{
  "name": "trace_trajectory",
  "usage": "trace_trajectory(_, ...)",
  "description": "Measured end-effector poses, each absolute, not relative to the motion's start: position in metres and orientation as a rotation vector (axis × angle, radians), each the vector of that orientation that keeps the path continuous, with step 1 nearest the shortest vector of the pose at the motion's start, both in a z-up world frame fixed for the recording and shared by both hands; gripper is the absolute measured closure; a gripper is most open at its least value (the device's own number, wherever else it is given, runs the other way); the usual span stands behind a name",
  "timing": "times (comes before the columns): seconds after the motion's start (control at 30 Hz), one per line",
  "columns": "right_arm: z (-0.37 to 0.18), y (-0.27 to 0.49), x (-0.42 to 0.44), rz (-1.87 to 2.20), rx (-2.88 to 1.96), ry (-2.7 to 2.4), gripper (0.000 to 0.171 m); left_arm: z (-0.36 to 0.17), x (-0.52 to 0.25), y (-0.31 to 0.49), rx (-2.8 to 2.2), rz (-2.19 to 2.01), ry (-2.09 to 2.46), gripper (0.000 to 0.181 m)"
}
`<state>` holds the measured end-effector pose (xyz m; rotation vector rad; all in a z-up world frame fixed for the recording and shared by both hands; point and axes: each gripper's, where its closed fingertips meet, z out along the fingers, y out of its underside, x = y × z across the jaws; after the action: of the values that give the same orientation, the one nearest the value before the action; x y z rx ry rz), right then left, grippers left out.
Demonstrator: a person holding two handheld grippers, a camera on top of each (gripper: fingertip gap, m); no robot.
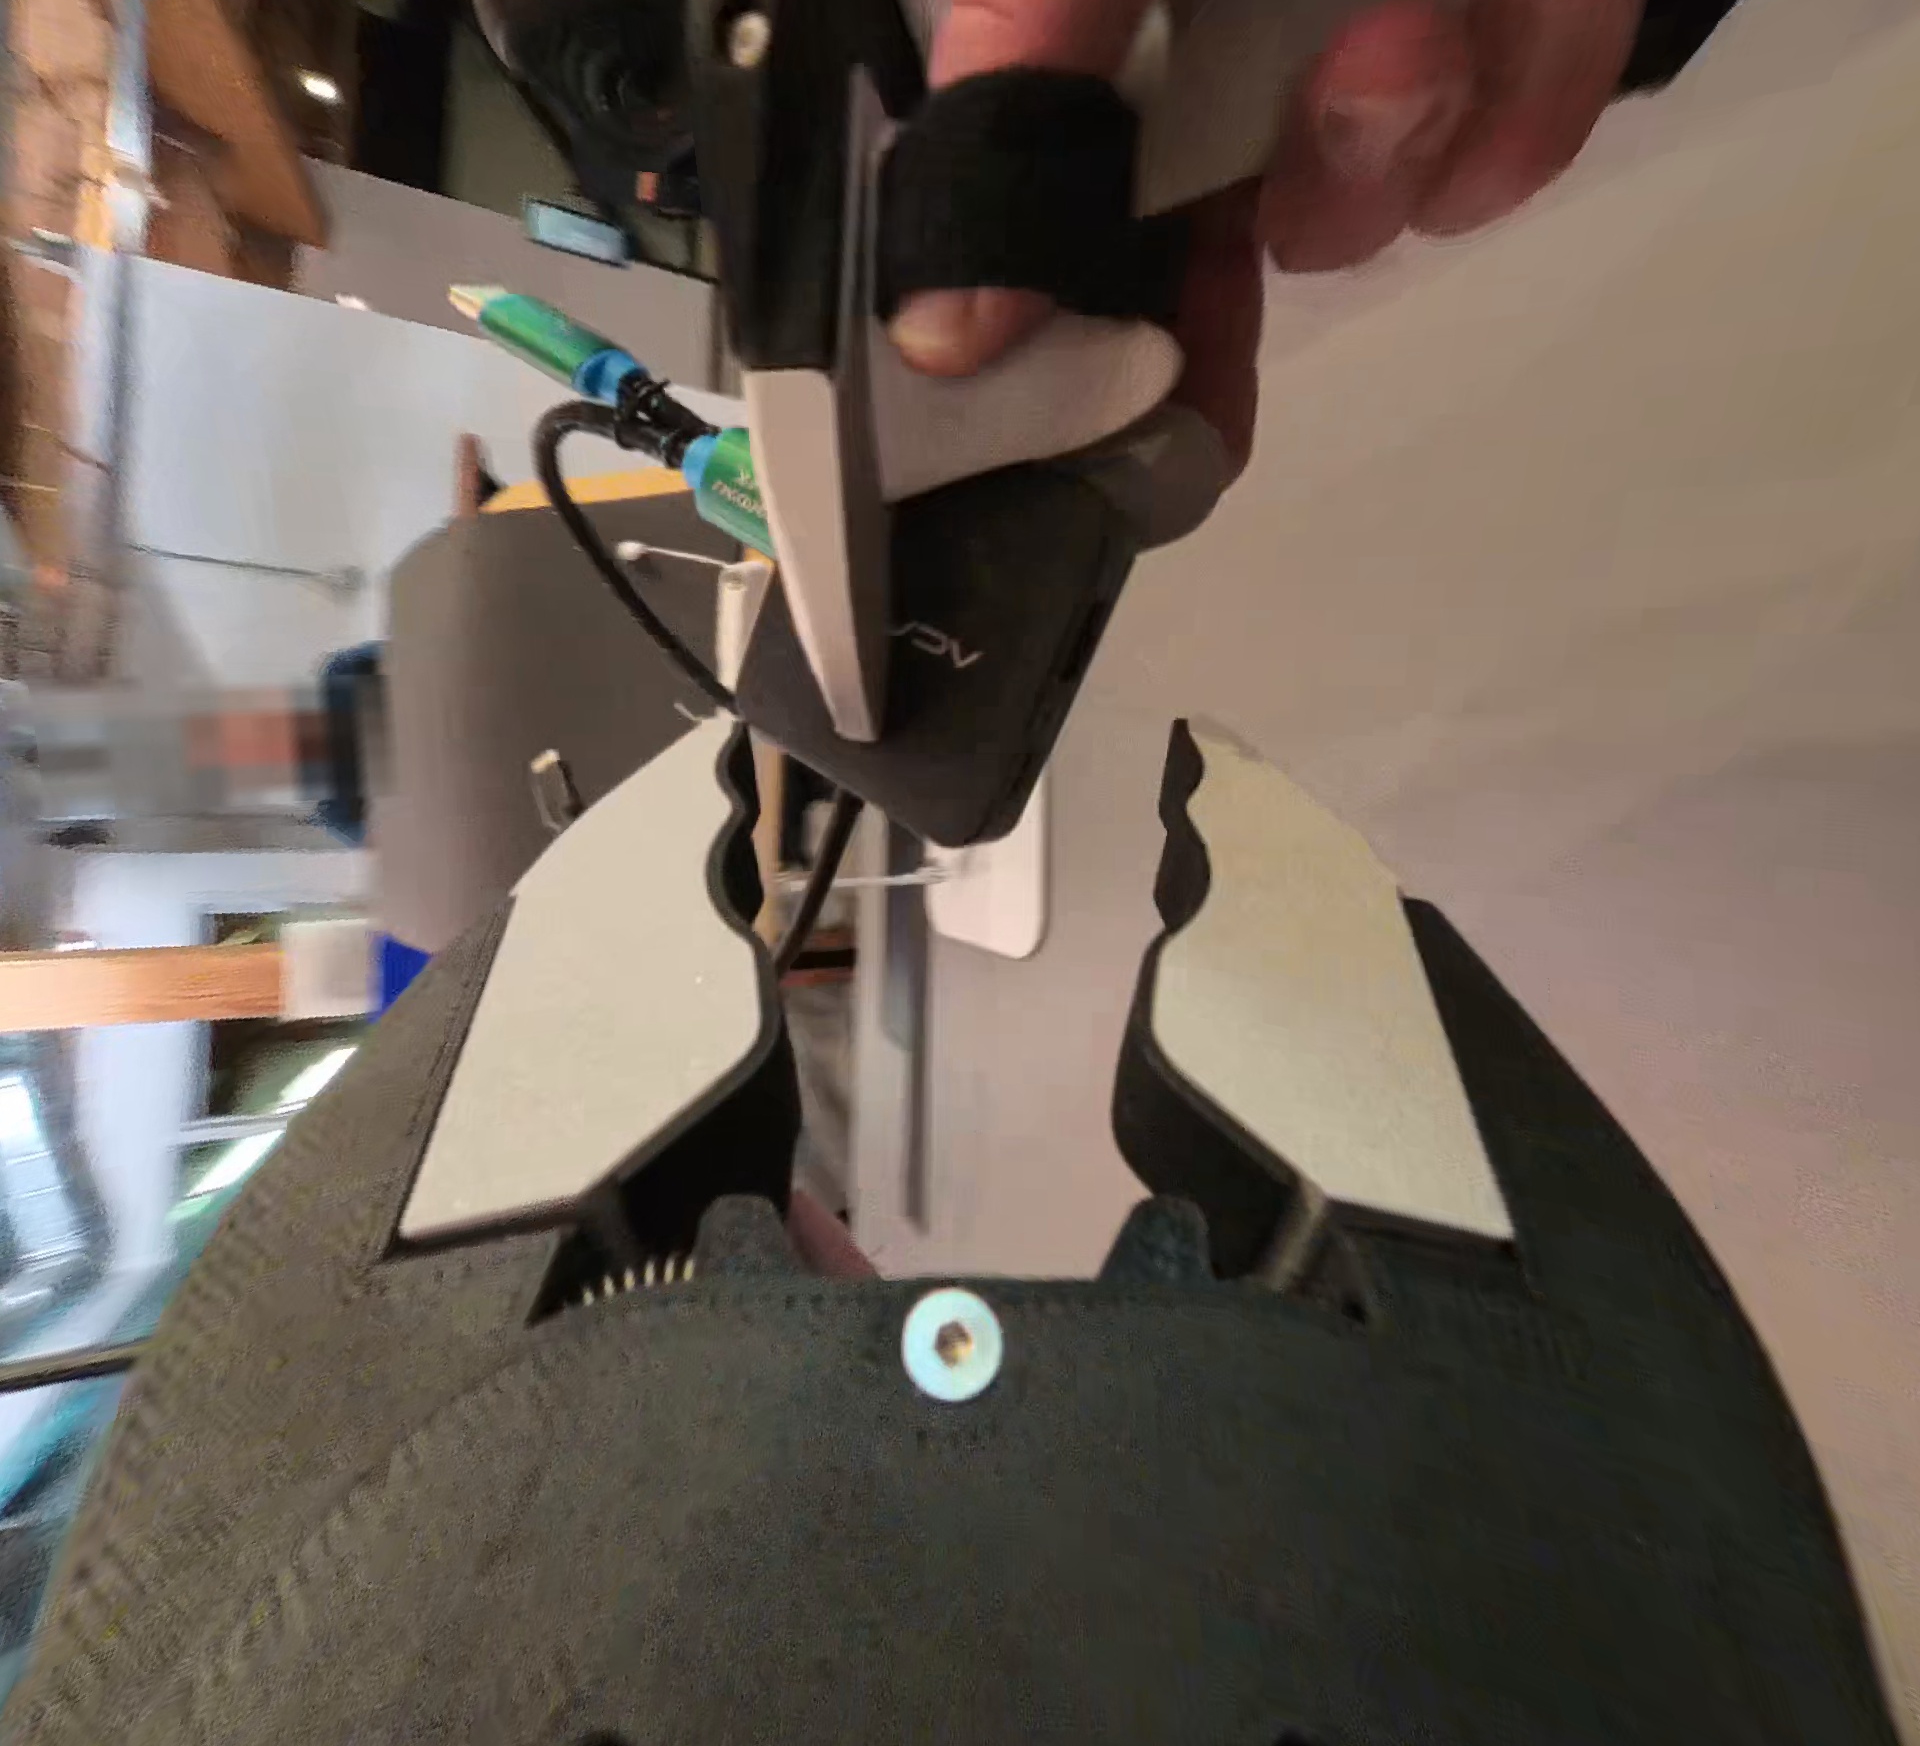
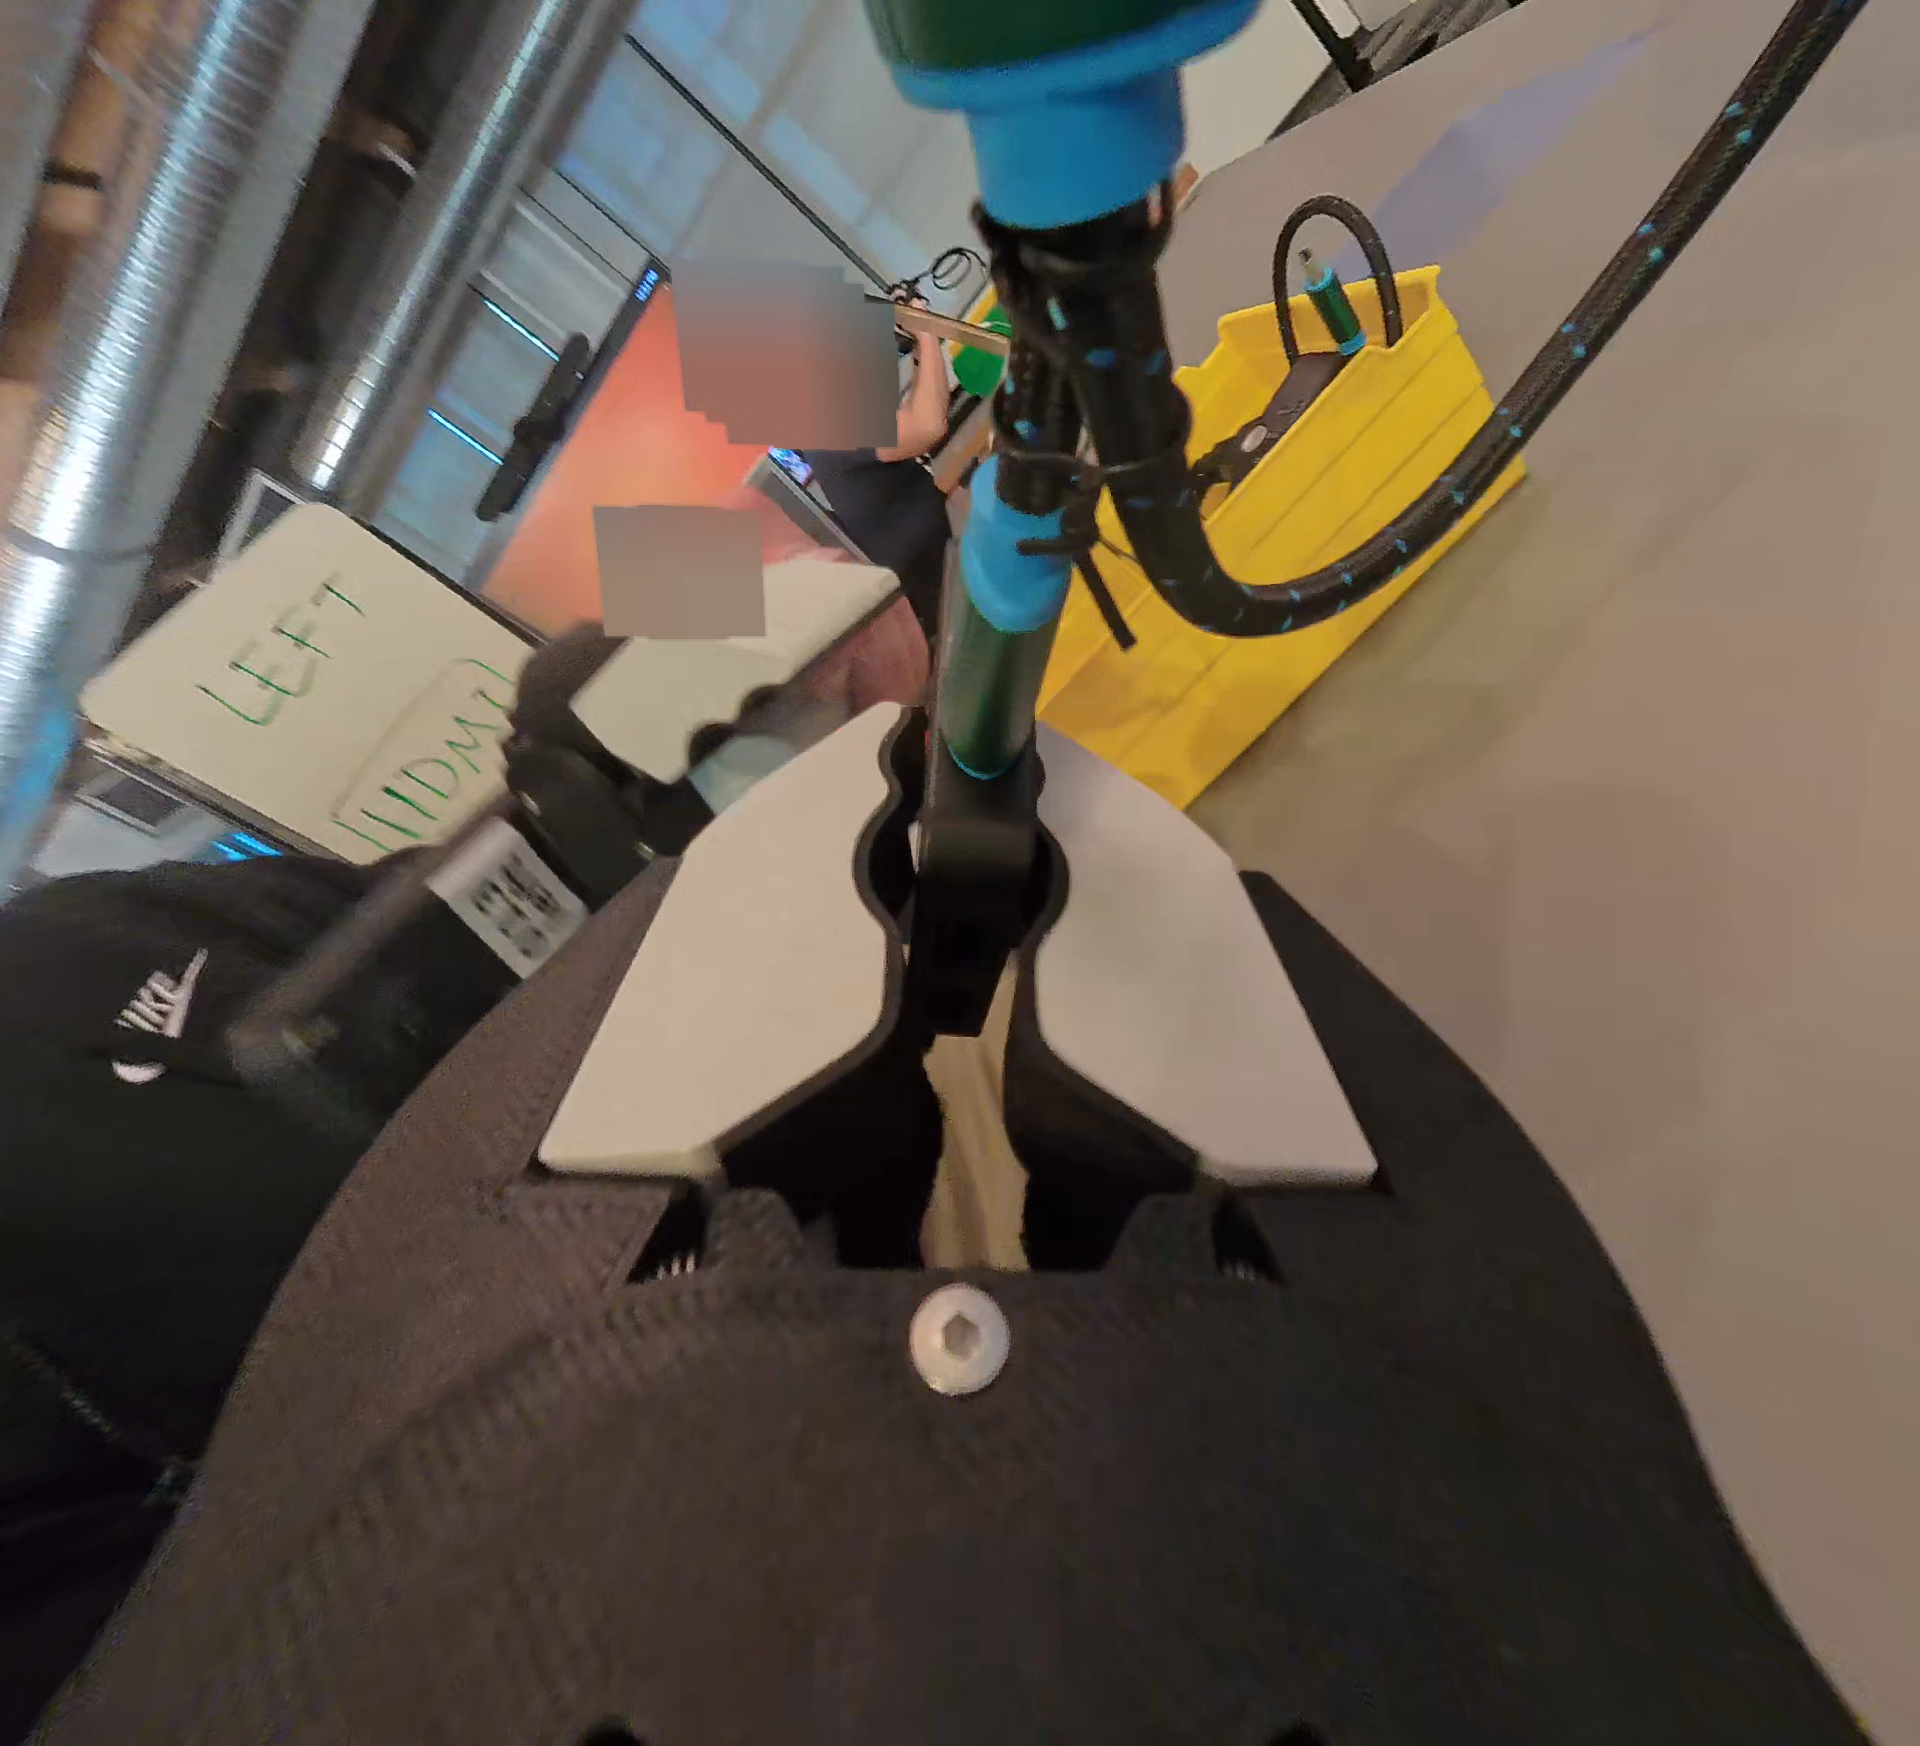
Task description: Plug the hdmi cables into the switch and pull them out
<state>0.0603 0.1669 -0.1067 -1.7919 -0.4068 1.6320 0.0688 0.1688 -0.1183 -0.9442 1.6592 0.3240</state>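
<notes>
Clamping the black switch (image 2: 971,875), right tool (image 2: 961,823), left tool (image 1: 956,823) spread empty, yellow bin (image 2: 1340,491) only right view.

One switch (image 1: 966,657), two green plugs (image 1: 535,340), one yellow bin (image 2: 1340,491).

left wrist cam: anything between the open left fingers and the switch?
Nothing. In the left wrist view the left gripper gapes just short of the black switch, which the right gripper clamps.

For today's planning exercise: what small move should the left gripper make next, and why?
Probably advance the open left gripper toward the green plug seated in the switch: the right gripper clamps the switch, and the left holds nothing.
</notes>
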Motion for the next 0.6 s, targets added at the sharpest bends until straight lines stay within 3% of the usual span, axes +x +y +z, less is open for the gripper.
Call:
trace_trajectory(0.07, -0.104, 0.166, 0.058, 1.688, -1.779, -0.362, 0.158, -0.119, 0.067, 0.179, -0.857, 0.484, 1.602, 0.111)
trace_trajectory(0.2, -0.102, 0.164, 0.055, 1.779, -1.764, -0.273, 0.158, -0.103, 0.064, 0.189, -0.697, 0.662, 1.418, 0.150)
trace_trajectory(0.4, -0.096, 0.164, 0.054, 1.880, -1.693, -0.194, 0.137, -0.108, 0.055, 0.195, -0.736, 0.654, 1.383, 0.167)
trace_trajectory(0.6, -0.095, 0.167, 0.066, 1.863, -1.675, -0.223, 0.148, -0.100, 0.049, 0.190, -0.690, 0.609, 1.375, 0.168)
